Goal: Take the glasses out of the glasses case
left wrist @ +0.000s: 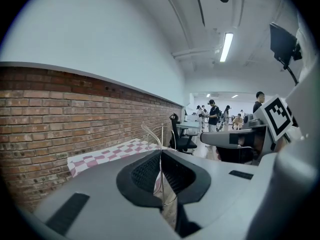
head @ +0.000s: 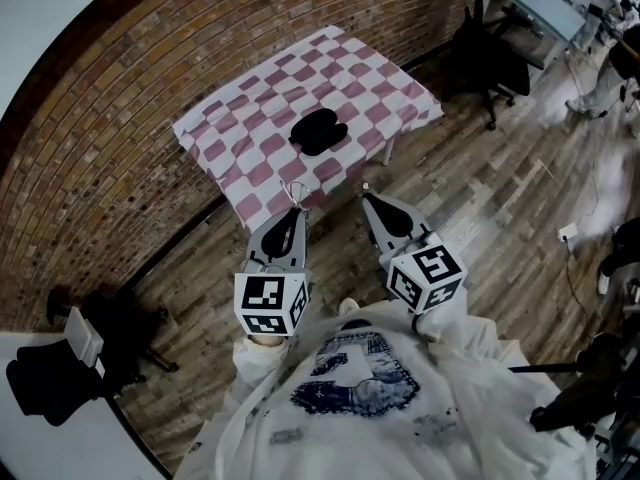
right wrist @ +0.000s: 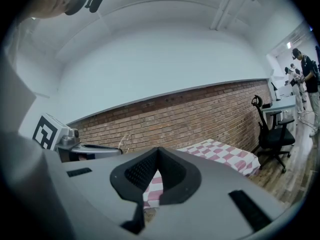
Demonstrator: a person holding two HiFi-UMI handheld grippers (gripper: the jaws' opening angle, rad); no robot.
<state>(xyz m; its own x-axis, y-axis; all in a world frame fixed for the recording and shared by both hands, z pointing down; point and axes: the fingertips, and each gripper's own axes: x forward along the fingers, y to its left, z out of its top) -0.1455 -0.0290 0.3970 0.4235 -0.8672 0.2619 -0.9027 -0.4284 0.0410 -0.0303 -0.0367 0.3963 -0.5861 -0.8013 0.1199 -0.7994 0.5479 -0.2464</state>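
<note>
Left gripper (head: pixel 296 209) clamped on thin wire glasses (left wrist: pixel 161 156); right gripper (head: pixel 367 197) closed, empty. Black glasses case (head: pixel 318 131) on checkered table (head: pixel 385 80), well apart.

**Floor open up to the table; wall shuts the far side**

Seen from the head view, the table (head: pixel 215 133) stands at twelve o'clock. The glasses case (head: pixel 318 131) lies near its middle with bare cloth all round. The brick wall (head: pixel 120 118) runs close behind, from nine to twelve o'clock, and bars that side. An office chair (head: pixel 490 58) stands at two o'clock, apart from the table's corner. Wooden floor (head: pixel 480 198) lies open at three o'clock. The left gripper (head: pixel 297 211) and right gripper (head: pixel 367 196) hang off the near edge with a gap between them. The glasses (head: pixel 295 190) jut past the left tips.
</note>
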